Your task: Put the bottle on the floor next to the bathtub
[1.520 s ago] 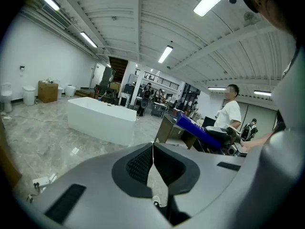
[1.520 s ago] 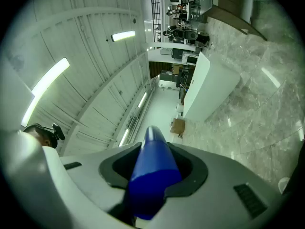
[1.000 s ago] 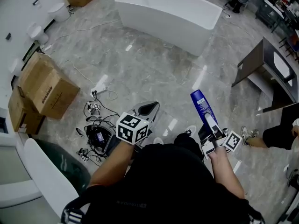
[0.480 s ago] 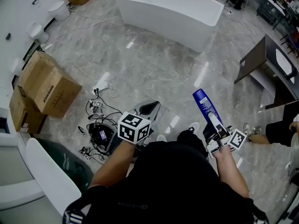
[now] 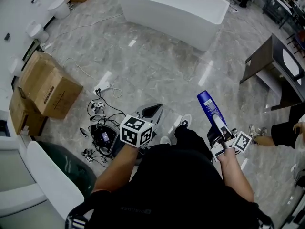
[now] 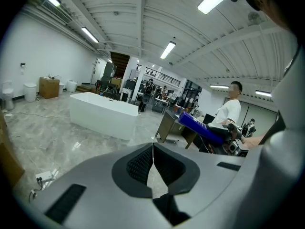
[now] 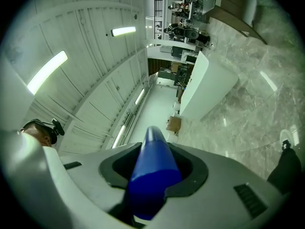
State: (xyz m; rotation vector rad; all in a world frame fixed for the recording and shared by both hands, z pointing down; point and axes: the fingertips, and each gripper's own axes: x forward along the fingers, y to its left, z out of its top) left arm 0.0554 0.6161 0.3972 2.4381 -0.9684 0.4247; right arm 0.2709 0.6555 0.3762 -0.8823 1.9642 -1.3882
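A grey marble floor fills the room. At far left stand cardboard boxes, with a tangle of cables near them. The left gripper is held low with its jaws pressed together on nothing. The white bathtub stands at the far side, well apart from the person.

On the right, the right gripper clamps the lower end of a blue bottle, which is held in the air and points toward the tub. The bottle looks like smooth, stiff plastic, probably light and somewhat slippery. Gripped so far from its middle it could pivot, so a firm squeeze seems wise.
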